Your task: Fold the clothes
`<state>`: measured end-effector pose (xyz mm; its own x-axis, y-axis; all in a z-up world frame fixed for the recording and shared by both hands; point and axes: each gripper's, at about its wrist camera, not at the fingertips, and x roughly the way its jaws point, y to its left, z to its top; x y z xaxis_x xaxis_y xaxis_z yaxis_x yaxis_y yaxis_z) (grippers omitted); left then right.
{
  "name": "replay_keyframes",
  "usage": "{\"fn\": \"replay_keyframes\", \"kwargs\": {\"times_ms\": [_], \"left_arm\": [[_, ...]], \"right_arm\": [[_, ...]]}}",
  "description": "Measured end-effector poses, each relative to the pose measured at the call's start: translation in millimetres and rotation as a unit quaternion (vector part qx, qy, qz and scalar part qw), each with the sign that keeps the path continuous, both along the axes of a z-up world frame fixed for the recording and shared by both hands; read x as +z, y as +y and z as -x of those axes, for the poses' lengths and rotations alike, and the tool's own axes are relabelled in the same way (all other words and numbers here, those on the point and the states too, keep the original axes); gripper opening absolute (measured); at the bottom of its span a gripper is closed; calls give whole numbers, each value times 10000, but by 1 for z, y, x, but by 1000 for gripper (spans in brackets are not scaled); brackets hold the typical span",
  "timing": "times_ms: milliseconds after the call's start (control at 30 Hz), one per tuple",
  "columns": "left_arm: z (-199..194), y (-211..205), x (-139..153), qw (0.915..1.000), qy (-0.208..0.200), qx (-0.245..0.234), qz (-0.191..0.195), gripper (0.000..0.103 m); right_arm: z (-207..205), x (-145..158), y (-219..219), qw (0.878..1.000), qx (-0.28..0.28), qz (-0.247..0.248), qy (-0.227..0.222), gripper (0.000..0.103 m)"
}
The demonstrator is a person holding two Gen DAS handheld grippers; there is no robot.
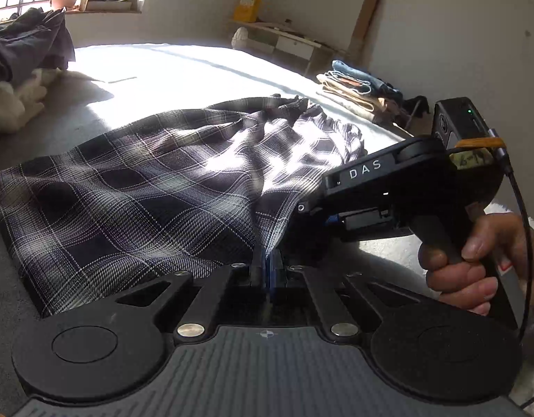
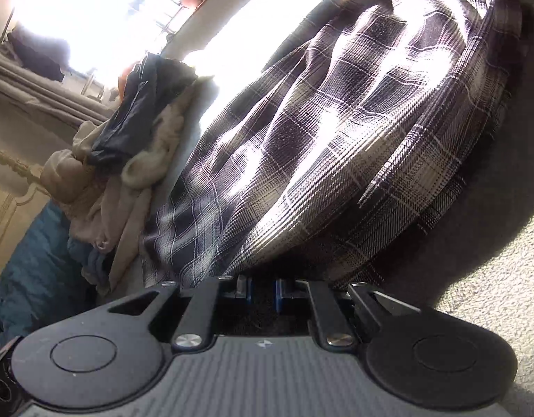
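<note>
A dark plaid garment point(image 1: 145, 191) lies spread on the pale bed sheet point(image 1: 169, 66), partly lifted into folds. My left gripper point(image 1: 267, 267) is shut on its near edge at the bottom of the left wrist view. To the right, a hand point(image 1: 475, 264) holds my right gripper point(image 1: 303, 208), whose tips pinch the same cloth, which is pulled taut toward them. In the right wrist view the plaid garment point(image 2: 336, 139) drapes down onto my right gripper point(image 2: 263, 286), whose blue pads stand slightly apart with dark fabric bunched between them.
A stack of folded clothes point(image 1: 357, 87) sits at the bed's far right edge. A heap of unfolded dark and cream clothes point(image 1: 20, 55) lies at the left, the same heap point(image 2: 128, 139) beside the plaid cloth. A low shelf point(image 1: 284, 38) stands by the wall.
</note>
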<state>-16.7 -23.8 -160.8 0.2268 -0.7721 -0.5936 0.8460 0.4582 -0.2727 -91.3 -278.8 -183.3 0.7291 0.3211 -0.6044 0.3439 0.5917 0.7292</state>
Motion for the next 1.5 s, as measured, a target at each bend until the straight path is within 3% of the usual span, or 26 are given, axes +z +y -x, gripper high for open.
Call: {"fn": "replay_keyframes", "kwargs": {"times_ms": [167,267,367,500,567,667,800,867,1000,1100,1167,1200,1333,1400,1500], "left_arm": [[11,3,-11,9992,-193,-194,-293,1],[14,4,-12,9989,-271,-199,-317,2],[16,5,-11,9986,-354,-181,-357,2],[19,8,-5,9979,-425,-3,-487,3],[22,14,-1,9975,-454,90,-534,6],[26,23,3,9970,-496,117,-585,14],[33,37,11,9968,-556,83,-575,27],[39,44,17,9960,-670,87,-592,32],[43,58,24,9936,-870,358,-628,33],[40,63,19,9905,-943,591,-806,33],[39,60,13,9864,-1100,634,-1039,33],[40,59,10,9842,-1200,619,-1147,33],[46,55,1,9775,-1506,569,-1365,33],[49,55,1,9764,-1573,516,-1387,33],[51,60,5,9788,-1521,458,-1293,34]], "right_arm": [[31,-5,-56,9876,-1361,-774,88,12],[50,2,-84,9737,-2161,-700,177,14],[54,14,-93,9735,-2205,-598,125,14],[26,34,-74,9934,-1117,36,277,16],[12,47,-57,9972,-481,537,222,18],[1,70,-41,9896,208,1421,106,21],[-3,93,-33,9657,977,2403,65,23],[-3,100,-23,9489,1446,2803,54,23],[1,107,27,8862,2581,3834,-321,23],[2,104,72,8313,3387,4333,-807,26],[4,97,104,7862,3954,4602,-1178,37],[5,93,119,7626,4205,4728,-1343,39],[3,67,158,6884,4860,5165,-1523,38],[1,57,167,6675,5053,5271,-1461,37],[7,58,168,6597,5125,5277,-1538,37]]}}
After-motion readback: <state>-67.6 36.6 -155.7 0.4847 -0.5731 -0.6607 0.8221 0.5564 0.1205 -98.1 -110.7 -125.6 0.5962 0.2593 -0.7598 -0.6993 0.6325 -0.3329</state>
